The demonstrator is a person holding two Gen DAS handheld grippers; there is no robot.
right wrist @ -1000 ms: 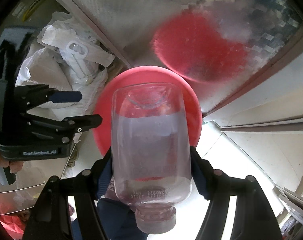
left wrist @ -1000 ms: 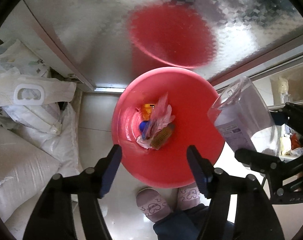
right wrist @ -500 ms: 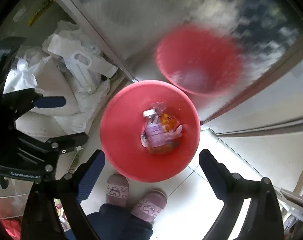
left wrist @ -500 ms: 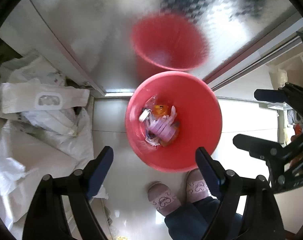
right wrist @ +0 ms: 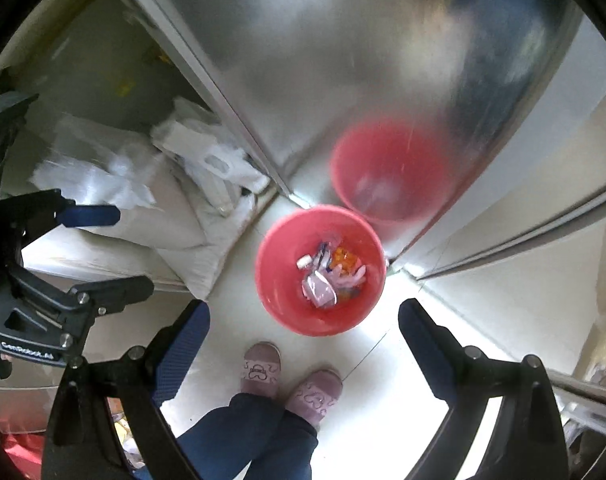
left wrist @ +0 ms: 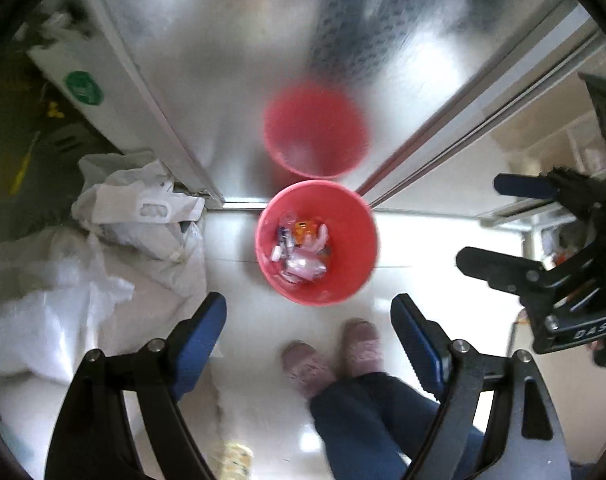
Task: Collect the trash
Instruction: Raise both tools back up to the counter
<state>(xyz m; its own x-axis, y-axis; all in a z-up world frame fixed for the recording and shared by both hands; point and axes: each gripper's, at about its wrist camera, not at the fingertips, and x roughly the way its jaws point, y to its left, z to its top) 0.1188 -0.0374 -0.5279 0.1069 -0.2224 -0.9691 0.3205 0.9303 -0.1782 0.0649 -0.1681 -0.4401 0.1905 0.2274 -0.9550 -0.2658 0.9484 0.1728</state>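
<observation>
Since a second ago, the clear plastic bottle [right wrist: 318, 292] has been dropped into the round red plastic bin [right wrist: 287, 312] and both grippers lifted. Left gripper [left wrist: 309, 320] and right gripper [right wrist: 303, 326] fingers are held apart, empty. More trash must be found next.

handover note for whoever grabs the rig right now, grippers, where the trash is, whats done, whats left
Left gripper: open, nothing between the jaws.
Right gripper: open, also empty.
Both point down over the red bin on the floor, beside a metal door that mirrors it.
Done: clear plastic bottle lies in the bin on orange and pink wrappers.
Left: no loose trash shows on the floor near the slippers; check elsewhere. The white sacks at the side are untouched.
</observation>
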